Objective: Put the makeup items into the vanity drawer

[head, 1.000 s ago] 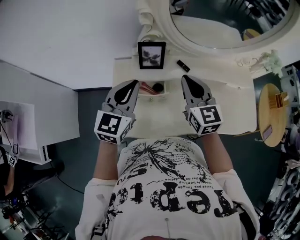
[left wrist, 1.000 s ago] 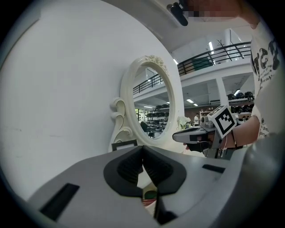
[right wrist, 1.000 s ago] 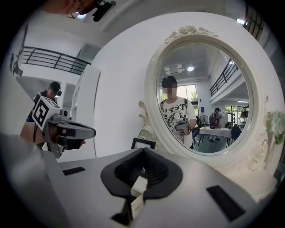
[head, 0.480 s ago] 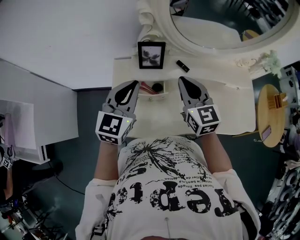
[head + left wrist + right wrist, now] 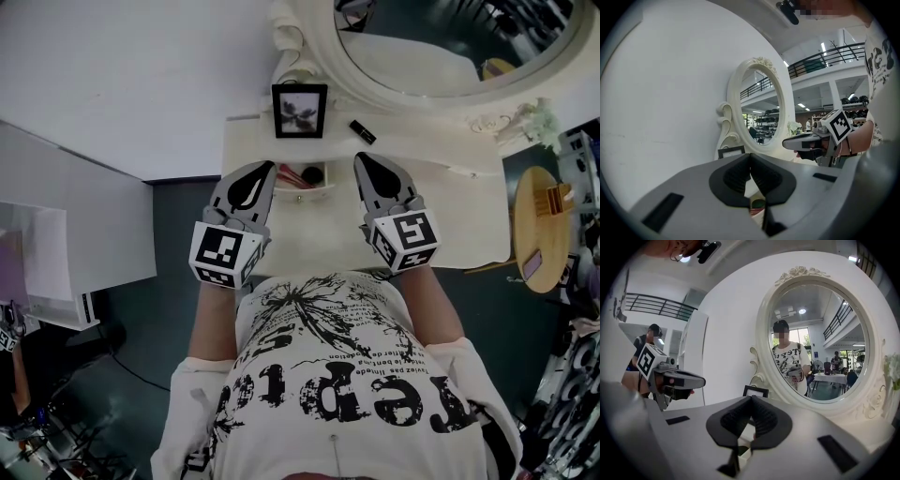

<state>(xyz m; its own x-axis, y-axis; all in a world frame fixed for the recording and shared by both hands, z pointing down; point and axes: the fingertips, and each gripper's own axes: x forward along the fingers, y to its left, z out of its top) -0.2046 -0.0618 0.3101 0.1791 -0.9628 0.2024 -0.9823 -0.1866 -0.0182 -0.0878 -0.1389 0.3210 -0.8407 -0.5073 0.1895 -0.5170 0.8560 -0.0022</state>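
The cream vanity table (image 5: 469, 216) has a small drawer (image 5: 323, 188) standing open at its front middle. Inside lie a round black compact (image 5: 315, 174) and pinkish-red makeup items (image 5: 292, 175). A black lipstick tube (image 5: 363, 132) lies on the tabletop behind the drawer, near the mirror. My left gripper (image 5: 269, 166) hovers at the drawer's left side, shut and empty. My right gripper (image 5: 359, 159) hovers at the drawer's right side, also shut with nothing in it. In the left gripper view the pads (image 5: 740, 176) meet, and the drawer's contents show below them.
A black picture frame (image 5: 300, 111) stands behind the drawer, under the oval mirror (image 5: 441, 47). A round wooden side table (image 5: 542, 225) stands to the right. A white cabinet (image 5: 84, 225) is on the left. My torso is close to the vanity's front edge.
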